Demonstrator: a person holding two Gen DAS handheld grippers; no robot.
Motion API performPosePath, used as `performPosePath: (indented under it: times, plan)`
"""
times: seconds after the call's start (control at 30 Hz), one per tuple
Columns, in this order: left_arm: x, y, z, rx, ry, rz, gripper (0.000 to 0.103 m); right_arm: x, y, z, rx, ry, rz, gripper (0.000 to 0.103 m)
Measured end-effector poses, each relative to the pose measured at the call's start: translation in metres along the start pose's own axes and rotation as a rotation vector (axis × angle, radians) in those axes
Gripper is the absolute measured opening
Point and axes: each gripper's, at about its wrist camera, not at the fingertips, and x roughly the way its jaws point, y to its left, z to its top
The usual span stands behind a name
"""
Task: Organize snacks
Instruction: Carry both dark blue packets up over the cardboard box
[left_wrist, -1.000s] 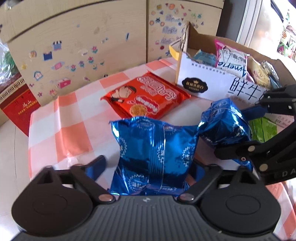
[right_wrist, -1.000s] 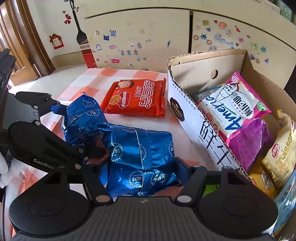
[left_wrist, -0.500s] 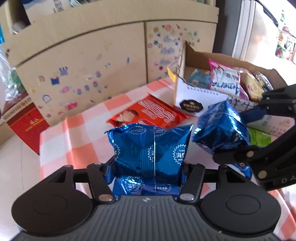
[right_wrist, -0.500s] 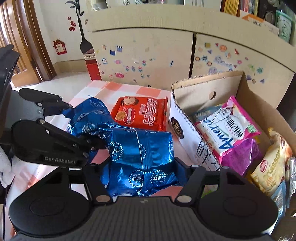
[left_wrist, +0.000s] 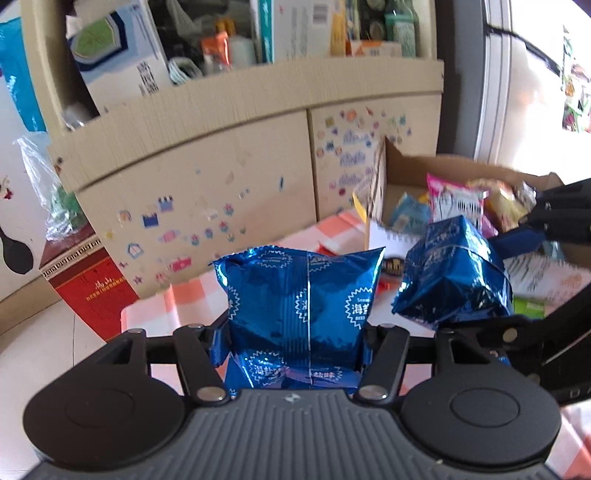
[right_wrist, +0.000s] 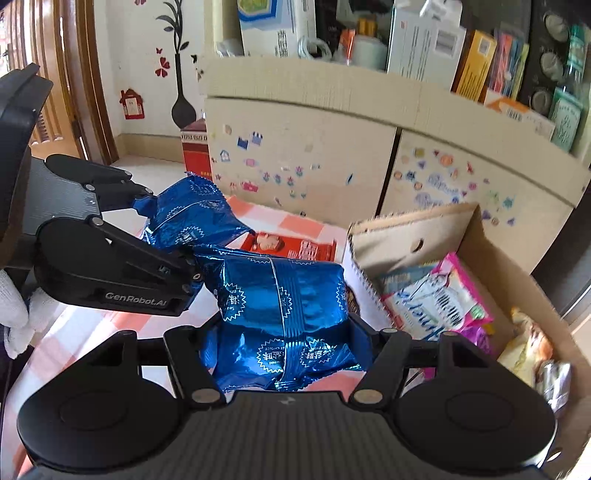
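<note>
In the left wrist view my left gripper is shut on a blue foil snack bag, which stands upright above the checked tablecloth. The right wrist view shows my right gripper shut on a second blue foil bag, also lifted. Each gripper appears in the other's view: the right gripper at the right, the left gripper at the left with its bag. A red snack packet lies flat on the cloth behind them.
An open cardboard box at the right holds several snacks, among them a pink-and-white packet. A sticker-covered cabinet stands behind the table. A red box sits on the floor. A white-gloved hand shows at the left edge.
The left jaws have shut on the blue bag. Both grippers have risen off the cloth with their bags and tilted upward, so more of the cabinet top shows.
</note>
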Motion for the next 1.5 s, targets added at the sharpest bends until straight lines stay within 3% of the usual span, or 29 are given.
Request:
performPosePath:
  times: [0.3,0.73,1.1,1.5]
  plan:
    - [-0.008,-0.015,0.021,-0.012,-0.094,0.014,0.061,-0.031,-0.021,0.014,0.025,-0.091,-0.068,0.073]
    - [-0.004,-0.048,0.059,-0.046,-0.178,-0.047,0.061,-0.077,-0.078,0.016,0.165,-0.202,-0.221,0.073]
    - [0.012,-0.074,0.082,-0.032,-0.206,-0.081,0.061,-0.090,-0.107,0.007,0.291,-0.204,-0.315,0.073]
    - [0.053,-0.093,0.101,-0.024,-0.180,-0.093,0.062,-0.084,-0.135,-0.008,0.458,-0.157,-0.345,0.073]
